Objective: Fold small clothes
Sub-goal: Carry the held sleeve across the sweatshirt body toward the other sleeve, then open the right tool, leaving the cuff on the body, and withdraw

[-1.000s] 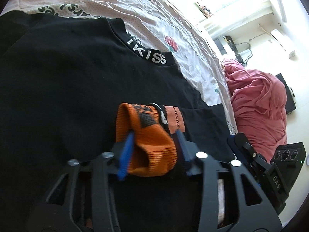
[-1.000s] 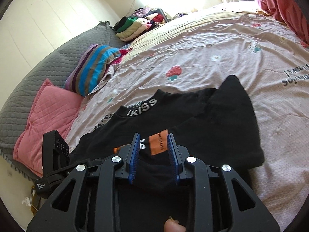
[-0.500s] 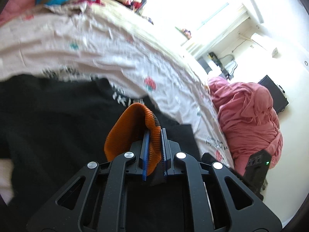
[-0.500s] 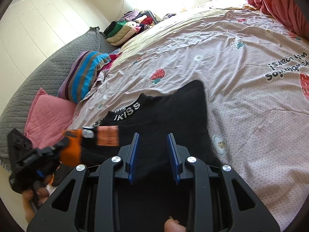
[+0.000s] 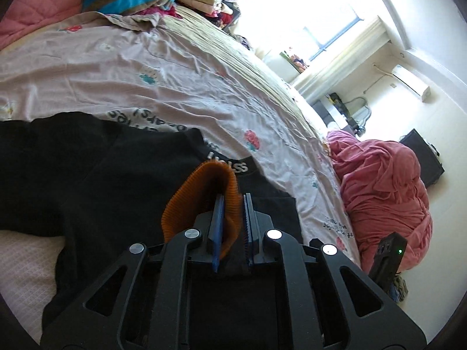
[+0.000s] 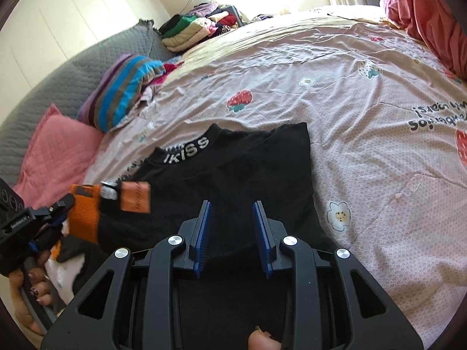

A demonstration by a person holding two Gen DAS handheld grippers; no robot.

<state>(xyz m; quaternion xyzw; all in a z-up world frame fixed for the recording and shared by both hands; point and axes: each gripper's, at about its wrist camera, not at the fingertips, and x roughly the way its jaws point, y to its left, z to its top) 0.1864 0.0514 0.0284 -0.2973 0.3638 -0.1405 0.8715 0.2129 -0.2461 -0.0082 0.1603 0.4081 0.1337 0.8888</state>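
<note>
A black top point(image 6: 242, 169) with a white-lettered collar point(image 6: 186, 153) lies on the bed; it also shows in the left wrist view point(image 5: 96, 175). My left gripper point(image 5: 233, 204) is shut on the sleeve's orange ribbed cuff point(image 5: 201, 198) and holds it lifted over the top. In the right wrist view the same cuff point(image 6: 86, 215) and an orange patch point(image 6: 135, 197) show at the left, with the left gripper point(image 6: 43, 224) on them. My right gripper point(image 6: 232, 218) is open and empty above the top's lower part.
The pink strawberry-print bedsheet point(image 6: 364, 102) spreads beyond the top. A striped pillow point(image 6: 125, 90), a pink cushion point(image 6: 55, 145) and a stack of folded clothes point(image 6: 189, 29) lie at the head end. A crumpled red blanket point(image 5: 385, 192) lies at the bed's side.
My left gripper closed on the orange cuff and lifted it, drawing the sleeve to the left across the top. My right gripper let go of the sleeve and now stands open over the top.
</note>
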